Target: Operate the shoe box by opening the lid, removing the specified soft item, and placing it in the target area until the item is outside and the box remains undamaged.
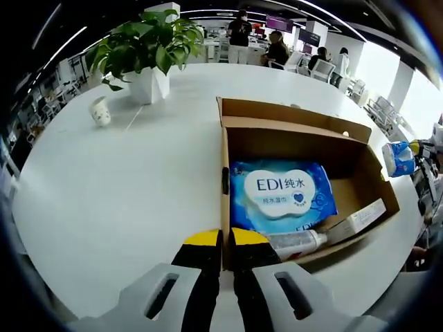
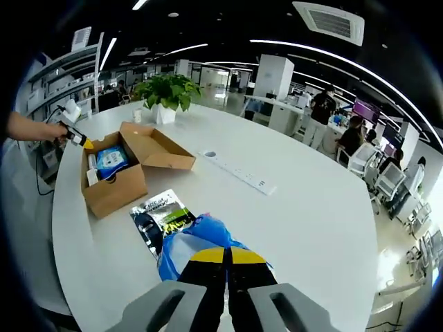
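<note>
While the big white desk point(image 2: 325, 207) sweeps across both views, the cardboard shoe box point(image 2: 114, 187) sits open on it, its lid point(image 2: 156, 149) folded back flat on the far side in the right gripper view. Look into the left gripper view and the shoe box point(image 1: 360, 149) is right under the camera, holding a blue pack of wet wipes point(image 1: 284, 194) lying flat, a clear bottle point(image 1: 297, 241) at the near wall and a slim white carton point(image 1: 360, 220) tucked beside it. Back on the desk, a potted plant point(image 1: 145, 52) stands well beyond the box, a small white cup point(image 1: 101, 111) near it, and a long white power strip point(image 2: 239, 173) stretches out past the lid. Closer in on the right gripper view, a printed black pouch point(image 2: 160, 218) lies flat beside the box, and touching it is a crumpled blue bag point(image 2: 201, 242), the soft item, outside the box. The right claw point(image 2: 225, 259) is pressed narrow, yellow tips together, right over that blue bag; whether it actually pinches the fabric, I cannot tell. The left claw point(image 1: 222, 242) is narrow too, its tips closed on the near wall of the box, one jaw on each side. People sit at workstations far behind.
</note>
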Tool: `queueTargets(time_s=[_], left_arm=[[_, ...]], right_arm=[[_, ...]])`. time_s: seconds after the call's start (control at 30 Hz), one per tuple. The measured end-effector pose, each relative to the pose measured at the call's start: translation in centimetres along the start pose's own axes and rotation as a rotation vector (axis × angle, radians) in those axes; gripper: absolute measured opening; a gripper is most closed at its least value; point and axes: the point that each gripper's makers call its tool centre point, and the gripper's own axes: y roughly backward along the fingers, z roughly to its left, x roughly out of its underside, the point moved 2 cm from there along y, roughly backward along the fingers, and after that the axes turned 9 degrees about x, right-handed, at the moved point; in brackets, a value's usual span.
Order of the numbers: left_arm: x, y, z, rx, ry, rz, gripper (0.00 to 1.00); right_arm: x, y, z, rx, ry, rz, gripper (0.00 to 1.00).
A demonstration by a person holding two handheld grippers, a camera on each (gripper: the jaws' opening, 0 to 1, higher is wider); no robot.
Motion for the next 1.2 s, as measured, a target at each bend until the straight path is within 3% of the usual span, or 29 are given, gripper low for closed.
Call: queueTargets(time_s=[0.8, 1.2], left_arm=[[0.2, -0.3, 0.0, -0.013, -0.017, 0.011, 0.02], [0.2, -0.4, 0.0, -0.015, -0.020, 0.011, 0.02]], right_arm=[[6.8, -2.5, -1.9, 0.005, 0.019, 0.127, 0.00], [8.5, -2.8, -2.0, 0.032, -0.009, 0.169, 0.00]])
